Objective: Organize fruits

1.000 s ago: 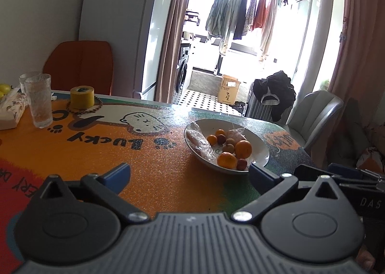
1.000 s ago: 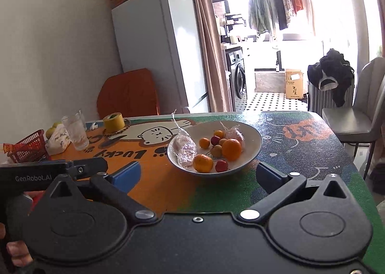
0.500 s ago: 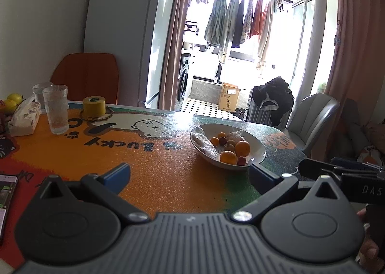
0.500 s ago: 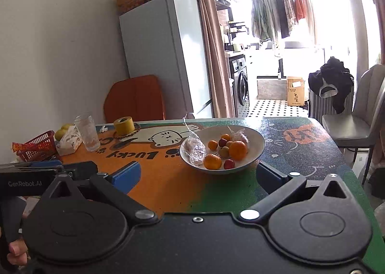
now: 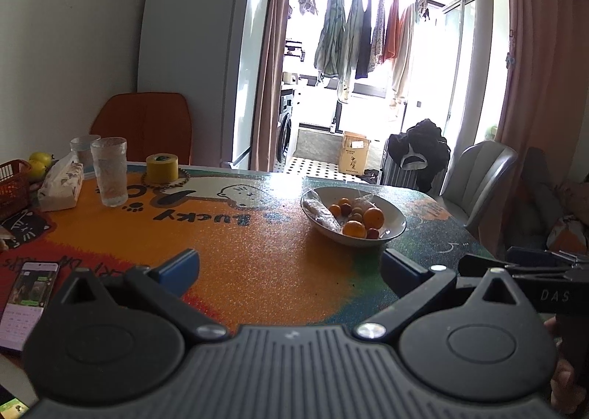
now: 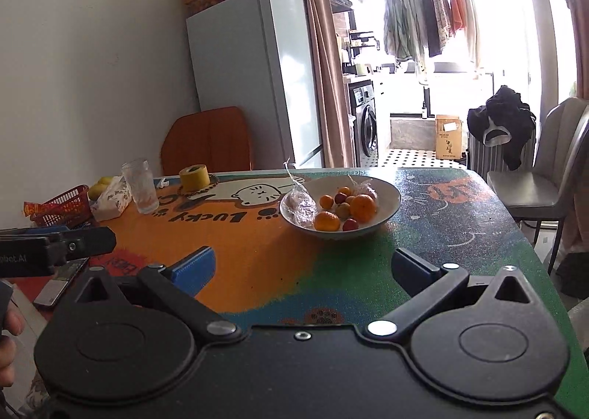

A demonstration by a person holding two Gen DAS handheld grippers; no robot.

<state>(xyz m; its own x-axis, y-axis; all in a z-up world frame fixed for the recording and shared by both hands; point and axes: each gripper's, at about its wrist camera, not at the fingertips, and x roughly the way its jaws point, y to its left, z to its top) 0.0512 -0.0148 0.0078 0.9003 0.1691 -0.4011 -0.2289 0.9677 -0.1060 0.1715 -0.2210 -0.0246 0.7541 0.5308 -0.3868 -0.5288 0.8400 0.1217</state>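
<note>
We hold both grippers, left gripper [image 5: 291,268] and right gripper [image 6: 302,266], jaws released and empty, low in frame; fruit bowl [image 6: 386,207] sits mid-frame on the surface [image 6: 257,253].

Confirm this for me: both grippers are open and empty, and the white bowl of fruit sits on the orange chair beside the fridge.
One thing is wrong: the white bowl of fruit sits on the table, not on the orange chair, as the right wrist view shows. The rest holds: the left gripper and right gripper are open and empty.
</note>
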